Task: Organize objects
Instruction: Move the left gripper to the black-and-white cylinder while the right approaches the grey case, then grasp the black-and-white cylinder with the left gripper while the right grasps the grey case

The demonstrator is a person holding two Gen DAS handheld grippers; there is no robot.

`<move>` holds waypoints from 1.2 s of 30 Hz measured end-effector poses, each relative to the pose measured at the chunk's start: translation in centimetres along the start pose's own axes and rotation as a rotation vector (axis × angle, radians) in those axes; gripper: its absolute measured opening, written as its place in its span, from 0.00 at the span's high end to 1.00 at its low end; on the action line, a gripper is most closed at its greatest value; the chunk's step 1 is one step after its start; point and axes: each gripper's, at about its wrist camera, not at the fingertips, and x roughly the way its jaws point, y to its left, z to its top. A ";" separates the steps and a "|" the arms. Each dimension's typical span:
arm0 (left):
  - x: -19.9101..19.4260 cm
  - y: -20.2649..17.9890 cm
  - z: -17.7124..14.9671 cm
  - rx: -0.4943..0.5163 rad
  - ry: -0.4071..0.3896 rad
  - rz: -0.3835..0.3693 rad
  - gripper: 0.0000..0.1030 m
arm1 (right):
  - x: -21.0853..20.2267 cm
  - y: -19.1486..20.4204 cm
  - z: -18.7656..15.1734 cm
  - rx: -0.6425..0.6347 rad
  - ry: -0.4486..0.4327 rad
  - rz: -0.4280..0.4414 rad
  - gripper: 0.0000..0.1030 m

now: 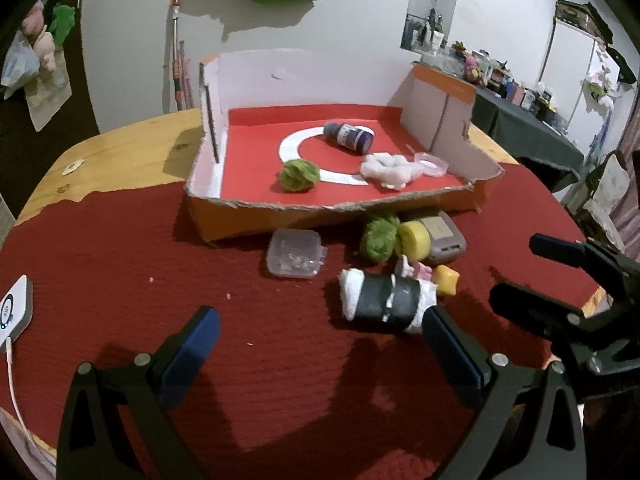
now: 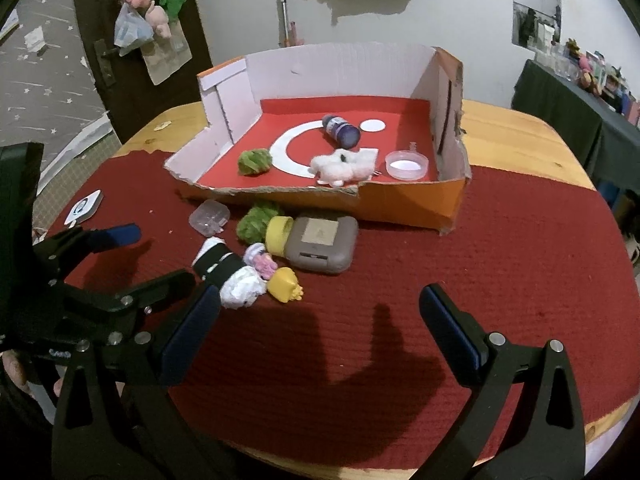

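An open cardboard box (image 1: 240, 222) (image 2: 404, 208) with a red floor holds a dark blue bottle (image 1: 347, 137) (image 2: 341, 130), a green pompom (image 1: 299, 174) (image 2: 253, 161), white cotton (image 1: 390, 169) (image 2: 344, 167) and a small clear dish (image 1: 431, 163) (image 2: 407, 164). In front of it lie a clear plastic case (image 1: 295, 253) (image 2: 209, 216), a second green pompom (image 1: 378, 239) (image 2: 258, 219), a yellow roll (image 1: 414, 239) (image 2: 278, 234), a grey case (image 1: 444, 236) (image 2: 322, 246), a black-and-white wrapped roll (image 1: 384, 298) (image 2: 228, 276), a pink toy (image 2: 262, 261) and a yellow toy (image 1: 446, 279) (image 2: 285, 285). My left gripper (image 1: 320, 328) (image 2: 160, 256) is open, just short of the wrapped roll. My right gripper (image 2: 320, 308) (image 1: 520, 272) is open and empty.
A red cloth (image 1: 120, 260) (image 2: 500, 260) covers most of the round wooden table (image 1: 120, 148) (image 2: 520, 136). A white device with a cable (image 1: 14, 308) (image 2: 84, 208) lies at the left edge. Behind stand a white wall, a door with hanging bags and a cluttered side table (image 1: 520, 120).
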 end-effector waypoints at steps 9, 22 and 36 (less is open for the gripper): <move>1.2 -1.5 -0.2 0.028 0.027 -0.016 0.00 | 0.0 -2.8 0.5 0.059 -0.002 -0.053 0.01; 3.4 -2.0 0.0 0.036 0.056 0.019 0.00 | 1.8 -3.8 1.3 0.054 0.021 -0.097 0.01; 2.8 1.2 -0.1 -0.032 0.049 0.047 0.00 | 5.4 -1.5 2.4 -0.007 0.056 -0.093 0.01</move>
